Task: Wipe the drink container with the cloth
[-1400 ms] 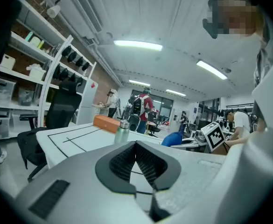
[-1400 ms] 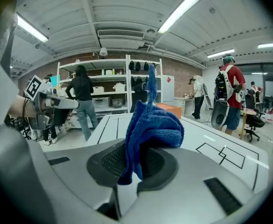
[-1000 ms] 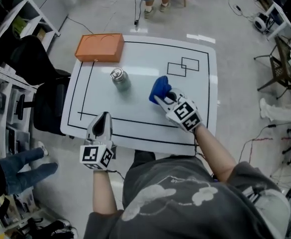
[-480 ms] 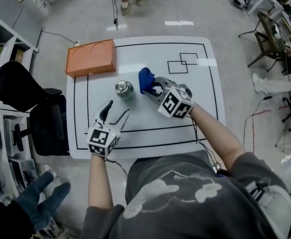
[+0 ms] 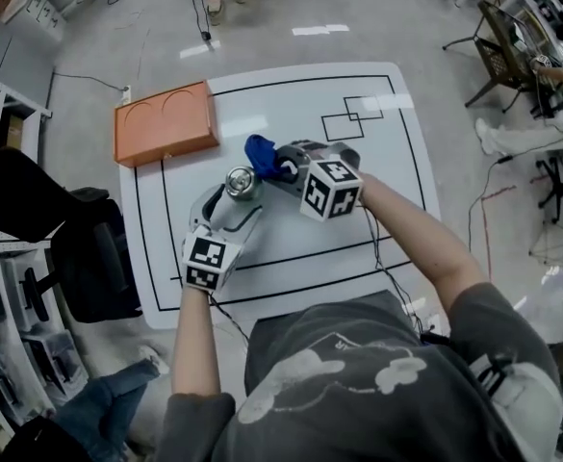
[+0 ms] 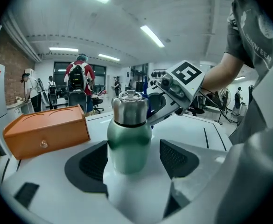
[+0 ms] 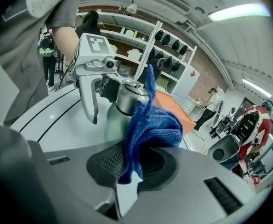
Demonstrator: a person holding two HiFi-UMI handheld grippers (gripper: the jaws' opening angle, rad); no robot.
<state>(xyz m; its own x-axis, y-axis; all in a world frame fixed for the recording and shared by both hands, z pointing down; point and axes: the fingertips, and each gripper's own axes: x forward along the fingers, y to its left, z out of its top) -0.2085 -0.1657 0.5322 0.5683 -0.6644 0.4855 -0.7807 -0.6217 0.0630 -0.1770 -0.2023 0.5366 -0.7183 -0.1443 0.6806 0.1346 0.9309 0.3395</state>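
Green steel with a silver neck and cap, the drink container [image 5: 241, 183] stands upright on the white worktop [image 5: 358, 239], near its left side and just this side of the orange box [image 5: 164, 121]. The left gripper [image 5: 231, 210] reaches up to it from below in the head view, and its jaws, which have just been opening, stand spread wide with the container's lower body between them. In the left gripper view the right pad is clear of the green wall with a gap showing, while the left pad sits close against the other side; whether it touches I cannot tell. The right gripper [image 5: 283, 165] comes in from the right with its jaws pinched on a blue cloth [image 5: 260, 154]. The cloth bunches up out of the pads, and its folded mass lies against the container's neck and shoulder on the side away from the left gripper.
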